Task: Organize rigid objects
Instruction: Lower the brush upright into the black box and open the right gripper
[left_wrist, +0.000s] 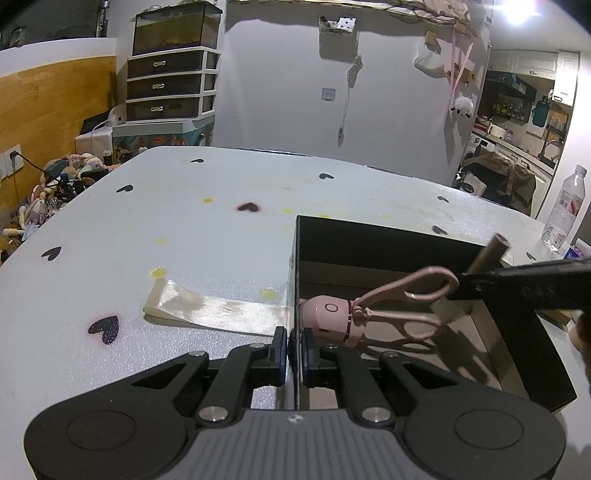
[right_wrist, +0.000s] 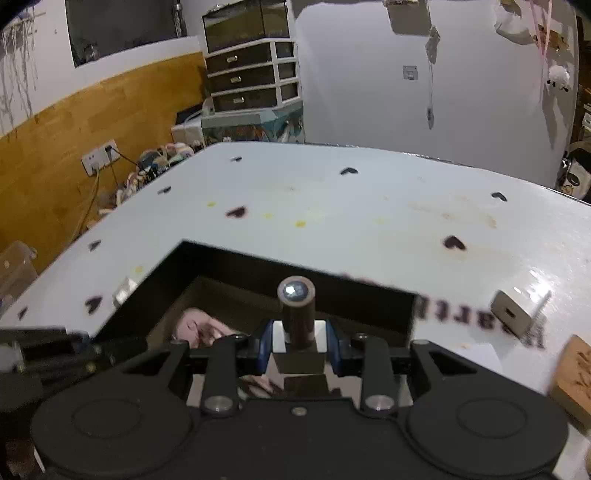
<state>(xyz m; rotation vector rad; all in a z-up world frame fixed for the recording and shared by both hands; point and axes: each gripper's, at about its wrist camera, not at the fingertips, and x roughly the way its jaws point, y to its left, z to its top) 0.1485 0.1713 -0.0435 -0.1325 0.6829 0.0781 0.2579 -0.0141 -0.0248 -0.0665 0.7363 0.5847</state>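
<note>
Here the right gripper (right_wrist: 299, 345) is closed on a brown cylinder with a square grey base (right_wrist: 296, 314), its long axis running forward along the fingers, just over the open black cardboard box (right_wrist: 384, 306). The left gripper (left_wrist: 294, 350) pinches the box's near wall. A pink eyelash-curler device (left_wrist: 354, 317) lies inside. Under the box is a white table with black hearts (right_wrist: 332, 206), in a cluttered room.

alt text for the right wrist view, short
The right tongs grip a brown cylinder on a square base, held above an open black box on a white heart-printed table. A pink gadget lies inside the box.
</note>
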